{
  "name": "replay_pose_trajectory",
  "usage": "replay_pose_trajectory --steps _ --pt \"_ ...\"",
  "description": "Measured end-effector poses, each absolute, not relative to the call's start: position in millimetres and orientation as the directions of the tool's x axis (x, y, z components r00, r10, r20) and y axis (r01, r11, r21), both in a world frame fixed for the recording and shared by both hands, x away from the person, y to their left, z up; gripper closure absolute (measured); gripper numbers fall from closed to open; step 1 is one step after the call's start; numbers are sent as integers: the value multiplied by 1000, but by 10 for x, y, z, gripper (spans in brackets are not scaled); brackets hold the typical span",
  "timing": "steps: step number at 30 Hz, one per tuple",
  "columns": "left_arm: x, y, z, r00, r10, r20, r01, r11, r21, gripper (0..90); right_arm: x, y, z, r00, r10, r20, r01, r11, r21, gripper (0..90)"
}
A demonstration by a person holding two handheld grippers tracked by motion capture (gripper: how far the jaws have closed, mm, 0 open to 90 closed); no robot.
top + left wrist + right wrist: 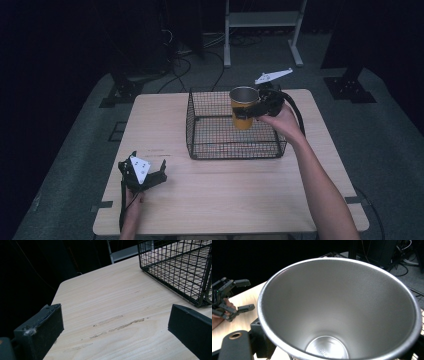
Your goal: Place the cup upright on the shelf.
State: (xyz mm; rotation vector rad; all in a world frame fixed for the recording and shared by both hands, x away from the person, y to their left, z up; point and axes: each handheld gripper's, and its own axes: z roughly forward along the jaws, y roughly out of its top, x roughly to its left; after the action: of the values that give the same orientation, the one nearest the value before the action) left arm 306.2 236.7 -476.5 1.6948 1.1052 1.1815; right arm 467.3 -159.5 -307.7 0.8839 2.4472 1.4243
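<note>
Your right gripper (256,109) clamps the yellow steel cup (243,108) upright above the wire basket (200,145); its bare metal inside is empty. Your left gripper (156,175) rests wide open on the surface (225,195).

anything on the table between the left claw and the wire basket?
Nothing: bare wooden table lies between the open left claw and the wire basket, as the left gripper view shows. The high view agrees; the right claw holds the yellow cup over the basket.

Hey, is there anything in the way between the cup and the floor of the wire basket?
Nothing visible. The right hand-held gripper holds the yellow cup upright over the open-topped wire basket, whose floor below looks bare.
</note>
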Motion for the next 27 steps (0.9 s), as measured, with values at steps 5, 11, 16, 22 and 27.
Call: replay_pose_trajectory --steps 5,11,16,22,27 --pt "3062 2369 -4764 190 941 278 218 -317 923 0 4769 -1510 -3137 -808 571 144 414 378 828 138" --pt "3061 2371 -4763 191 942 277 218 -315 924 0 4908 -1432 -3351 -794 581 179 462 385 799 136" --pt "3061 2369 -4765 190 942 277 217 -316 924 0 4956 -1398 -3429 -788 588 182 468 378 799 135" --pt "3063 2372 -4764 191 942 276 216 -315 924 0 5048 -1373 -3566 -777 597 197 482 366 796 135" --pt "3061 2368 -4765 193 941 280 216 -319 923 0 5096 -1323 -3660 -761 624 175 488 376 788 136"
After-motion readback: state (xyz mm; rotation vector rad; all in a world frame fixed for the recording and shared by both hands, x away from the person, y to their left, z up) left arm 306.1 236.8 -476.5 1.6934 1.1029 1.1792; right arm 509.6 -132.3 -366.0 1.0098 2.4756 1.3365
